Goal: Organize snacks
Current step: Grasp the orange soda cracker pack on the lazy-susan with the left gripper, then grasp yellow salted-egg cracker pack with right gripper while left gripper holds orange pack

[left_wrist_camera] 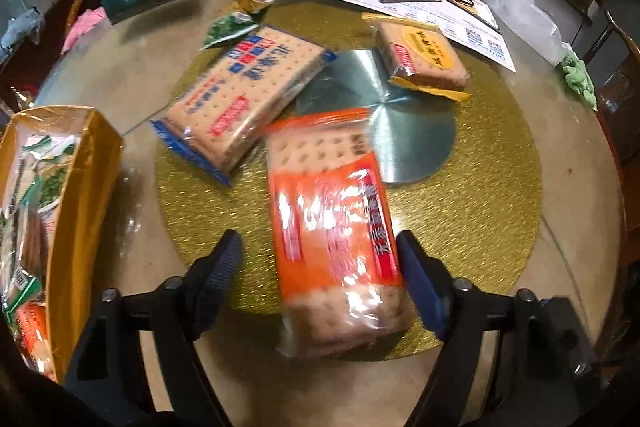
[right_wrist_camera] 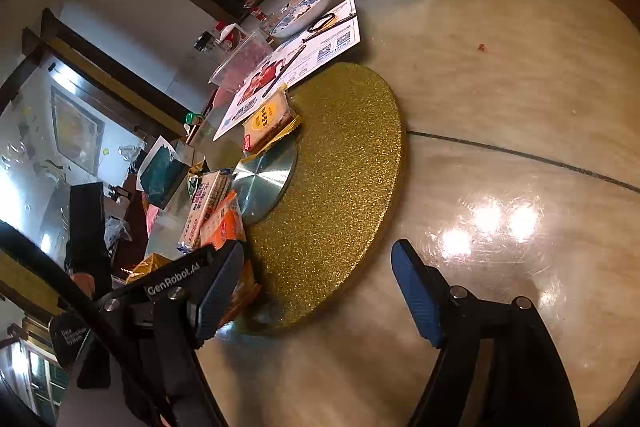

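Your orange cracker pack is motion-blurred, its print unreadable. The gold box runs off the left edge. In the right wrist view, your left gripper hides the pack's lower end.

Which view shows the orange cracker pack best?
The left wrist view: the orange cracker pack lies face-up, whole, between the left gripper fingers. The right wrist view shows only an edge-on sliver, partly hidden.
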{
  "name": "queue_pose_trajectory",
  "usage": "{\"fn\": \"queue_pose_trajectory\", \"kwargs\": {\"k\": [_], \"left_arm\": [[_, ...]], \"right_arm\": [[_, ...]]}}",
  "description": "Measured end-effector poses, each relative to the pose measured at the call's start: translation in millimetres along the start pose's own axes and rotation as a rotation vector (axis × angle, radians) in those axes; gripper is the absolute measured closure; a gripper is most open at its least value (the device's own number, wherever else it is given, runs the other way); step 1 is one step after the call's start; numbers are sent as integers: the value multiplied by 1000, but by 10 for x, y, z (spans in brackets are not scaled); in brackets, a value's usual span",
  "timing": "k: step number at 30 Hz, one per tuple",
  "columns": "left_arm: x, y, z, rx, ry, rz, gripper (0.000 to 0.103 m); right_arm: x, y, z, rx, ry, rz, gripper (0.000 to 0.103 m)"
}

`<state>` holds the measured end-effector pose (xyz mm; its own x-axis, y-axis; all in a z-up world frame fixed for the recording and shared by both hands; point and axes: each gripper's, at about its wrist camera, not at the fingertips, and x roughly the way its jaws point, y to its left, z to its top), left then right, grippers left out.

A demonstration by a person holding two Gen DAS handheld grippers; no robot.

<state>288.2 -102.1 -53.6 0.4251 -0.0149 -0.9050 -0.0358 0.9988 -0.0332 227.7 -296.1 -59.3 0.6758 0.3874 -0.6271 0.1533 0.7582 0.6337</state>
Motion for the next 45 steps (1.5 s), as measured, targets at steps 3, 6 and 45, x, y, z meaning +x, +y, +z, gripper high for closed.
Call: {"fn": "queue_pose_trajectory", "kwargs": {"k": [3,6,45], "left_arm": [[-91,64,-150,60,-26,28,42],[-229,215,-434,110,-33,36,43],[-801,928,-1590,110,-91,-3,43]], "right_arm": [[8,34,-18,-27,-4,-14,26],[41,89,-42,-59,1,-17,26],[1708,1084,1002,-557,194,-320,35]]}}
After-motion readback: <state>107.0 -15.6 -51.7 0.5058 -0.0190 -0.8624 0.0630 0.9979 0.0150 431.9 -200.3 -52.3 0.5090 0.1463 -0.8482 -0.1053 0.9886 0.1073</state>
